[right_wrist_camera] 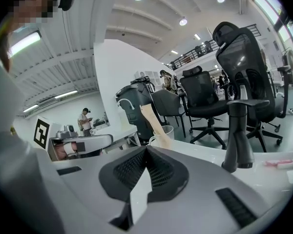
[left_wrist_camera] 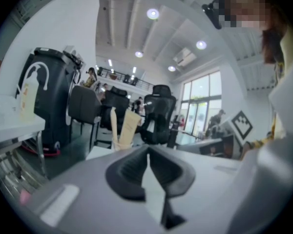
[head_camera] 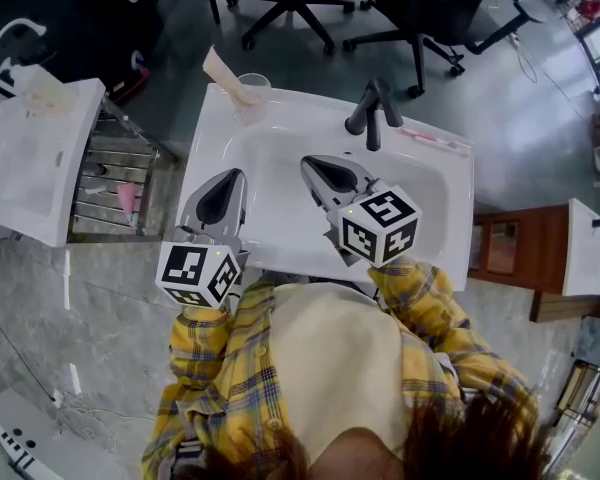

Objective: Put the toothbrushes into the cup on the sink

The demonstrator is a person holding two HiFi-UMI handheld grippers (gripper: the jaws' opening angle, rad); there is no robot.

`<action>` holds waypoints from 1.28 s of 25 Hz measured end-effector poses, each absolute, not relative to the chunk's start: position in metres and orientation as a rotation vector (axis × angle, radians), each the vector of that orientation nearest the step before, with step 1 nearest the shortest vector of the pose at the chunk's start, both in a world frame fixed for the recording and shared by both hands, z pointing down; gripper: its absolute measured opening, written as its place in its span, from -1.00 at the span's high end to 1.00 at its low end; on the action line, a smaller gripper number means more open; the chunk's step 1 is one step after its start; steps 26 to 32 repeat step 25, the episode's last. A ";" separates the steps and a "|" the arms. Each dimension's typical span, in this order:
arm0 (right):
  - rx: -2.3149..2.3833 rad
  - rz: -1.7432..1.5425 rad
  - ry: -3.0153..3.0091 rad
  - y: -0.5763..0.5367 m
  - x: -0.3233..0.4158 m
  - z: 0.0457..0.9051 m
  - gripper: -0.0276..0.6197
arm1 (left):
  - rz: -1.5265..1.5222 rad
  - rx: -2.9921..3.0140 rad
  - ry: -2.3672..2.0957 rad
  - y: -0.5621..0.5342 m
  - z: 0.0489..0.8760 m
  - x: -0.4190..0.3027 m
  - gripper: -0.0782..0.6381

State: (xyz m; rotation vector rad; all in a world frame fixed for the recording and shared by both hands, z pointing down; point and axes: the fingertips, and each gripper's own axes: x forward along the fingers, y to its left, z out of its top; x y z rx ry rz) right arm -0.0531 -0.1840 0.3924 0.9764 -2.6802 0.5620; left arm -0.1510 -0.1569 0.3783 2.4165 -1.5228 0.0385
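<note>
My left gripper (head_camera: pixel 236 174) and right gripper (head_camera: pixel 309 161) are both closed, empty, above one sink (head_camera: pixel 450 230). One cup (head_camera: pixel 252 89) holds two packets (left_wrist_camera: pixel 129 127); one toothbrush (head_camera: pixel 435 140) lies near the faucet (head_camera: pixel 372 111).

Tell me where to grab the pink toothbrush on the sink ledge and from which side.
Grip the toothbrush at mid-handle, coming down from above with the right tongs, jaws across its length. It lies flat along the back ledge of the sink, and the faucet stands near its left end, so the free right side probably gives more room.
</note>
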 end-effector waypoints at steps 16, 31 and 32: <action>0.961 0.575 -2.685 -0.182 -0.062 0.394 0.87 | 0.071 2.391 -1.525 -0.151 0.387 -0.157 0.74; 0.966 0.543 -2.670 -0.181 -0.069 0.399 0.87 | 0.082 2.380 -1.508 -0.148 0.394 -0.162 0.74; 0.966 0.543 -2.670 -0.181 -0.069 0.399 0.87 | 0.082 2.380 -1.508 -0.148 0.394 -0.162 0.74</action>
